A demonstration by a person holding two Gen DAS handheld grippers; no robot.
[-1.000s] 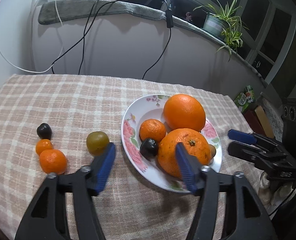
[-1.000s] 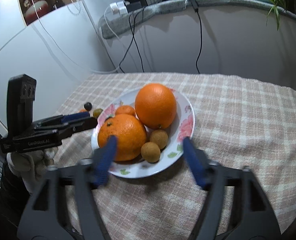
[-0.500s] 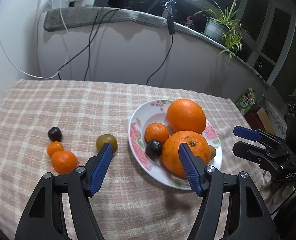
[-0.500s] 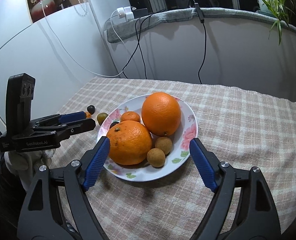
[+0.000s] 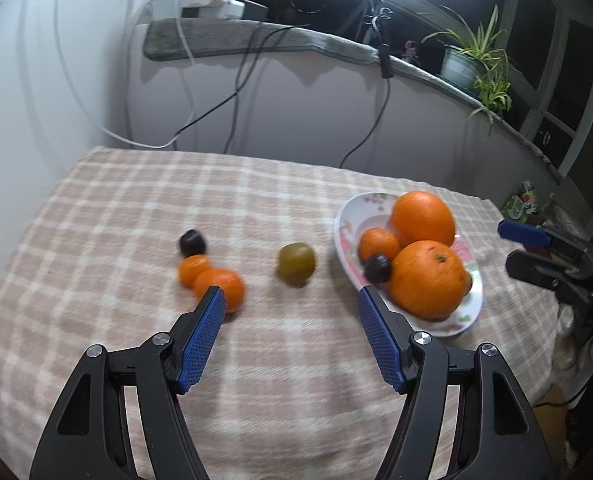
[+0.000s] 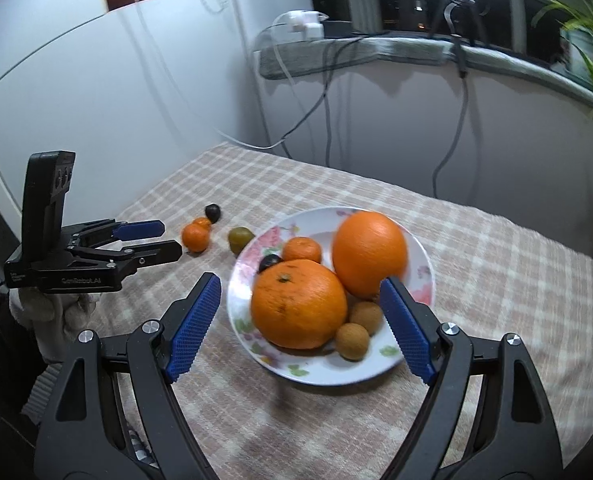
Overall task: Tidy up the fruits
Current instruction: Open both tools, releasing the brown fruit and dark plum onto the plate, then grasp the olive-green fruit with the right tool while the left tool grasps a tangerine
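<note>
Fruits were split between two places: four loose ones on the pink-and-cream checked tablecloth (image 5: 256, 380) and the rest on the white flower-patterned plate (image 6: 376, 376).

In the left wrist view the round olive-green fruit (image 5: 296, 264) lay just above the middle of the frame, straight ahead of the left gripper (image 5: 292, 300) and in line with the gap between its blue ribbed pads. A small orange tangerine (image 5: 219, 288) sat by the left pad's tip, touching a smaller orange one (image 5: 192, 269), with a small dark plum-like fruit (image 5: 192, 242) just beyond. Being round, none had a long axis to line up with. The left gripper's jaws stood wide apart and held nothing.

In the right wrist view the right gripper (image 6: 300, 292) faced the plate at centre frame, its jaws having just been opening, nothing between the pads; the nearer large orange (image 6: 298, 304) lay beyond them. The loose fruits lay at that frame's middle left, beside the left gripper.

The left hand looked nearer the loose fruits, so the green one seemed its likely pick, then a carry rightward to the plate at that view's right.
</note>
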